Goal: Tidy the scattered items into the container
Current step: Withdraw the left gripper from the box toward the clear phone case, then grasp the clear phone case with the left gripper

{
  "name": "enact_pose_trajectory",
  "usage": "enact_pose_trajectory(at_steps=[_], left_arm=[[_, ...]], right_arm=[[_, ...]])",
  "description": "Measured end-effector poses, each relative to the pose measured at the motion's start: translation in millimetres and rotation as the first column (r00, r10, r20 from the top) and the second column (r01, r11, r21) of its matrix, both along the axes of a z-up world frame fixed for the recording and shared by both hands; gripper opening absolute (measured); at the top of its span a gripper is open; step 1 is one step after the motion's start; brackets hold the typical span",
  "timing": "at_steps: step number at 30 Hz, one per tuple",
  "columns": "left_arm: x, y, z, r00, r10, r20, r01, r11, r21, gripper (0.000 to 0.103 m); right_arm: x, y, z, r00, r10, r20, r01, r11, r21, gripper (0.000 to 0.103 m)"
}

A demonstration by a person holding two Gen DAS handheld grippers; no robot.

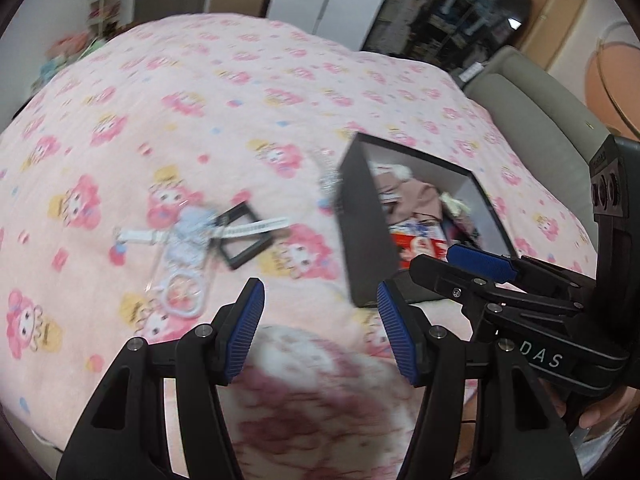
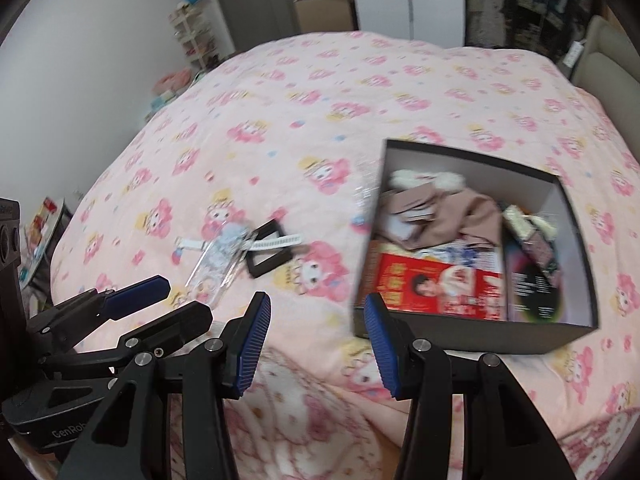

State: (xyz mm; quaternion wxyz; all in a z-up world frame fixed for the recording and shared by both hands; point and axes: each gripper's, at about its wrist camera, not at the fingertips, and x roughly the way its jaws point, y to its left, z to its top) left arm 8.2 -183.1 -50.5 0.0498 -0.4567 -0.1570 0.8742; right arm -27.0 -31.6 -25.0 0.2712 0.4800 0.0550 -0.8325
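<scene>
1. Both views are evenly and softly lit, indoor and moderately bright; no hard shadows fall on the bed; no glare.
2. Motion blur smears the printed pattern, the small items near the bed's middle and the box; fine detail is lost.
3. The blue gripper pads stay fairly sharp.
4. Fisheye bending bulges the bed and curves the room's walls; dark vignette fills the corners.
</scene>
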Motion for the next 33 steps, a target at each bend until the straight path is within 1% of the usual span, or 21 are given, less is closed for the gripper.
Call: enact_pose_trajectory(at_steps=[5,9,17,23,26,28,30,33], left_arm=[[2,-35,-24,0.997,0.069,0.047,-0.071,0.997,0.030,0.060],[0,-59,-42,0.992,0.106,0.074,-0.111,0.992,0.067,0.060],[-11,-93,-76,0.978,0.162,0.128,-0.176,0.979,0.103,0.060],[-17,-111,-102,0.966,0.192,0.173,-0.215,0.969,0.123,0.060],[-20,-118,-114,0.960,0.201,0.195,-0.230,0.963,0.140,0.060],[-22,-121,-122,0.955,0.208,0.212,-0.242,0.959,0.150,0.060],[-22,-124,-129,0.950,0.211,0.232,-0.253,0.953,0.170,0.061],[-19,-126,-143,0.938,0.211,0.274,-0.270,0.942,0.200,0.061]], right_arm=[[-6,-38,-25,0.996,0.065,0.067,-0.066,0.998,0.008,0.045],[-13,-65,-44,0.986,0.110,0.128,-0.112,0.994,0.012,0.045],[-26,-110,-73,0.972,0.158,0.171,-0.171,0.983,0.064,0.045],[-37,-136,-98,0.959,0.186,0.213,-0.211,0.972,0.101,0.045],[-41,-145,-110,0.947,0.205,0.248,-0.239,0.965,0.112,0.045],[-44,-152,-117,0.942,0.220,0.252,-0.259,0.957,0.131,0.045],[-46,-157,-122,0.940,0.230,0.251,-0.271,0.951,0.146,0.045],[-52,-163,-129,0.932,0.243,0.269,-0.288,0.947,0.140,0.045]])
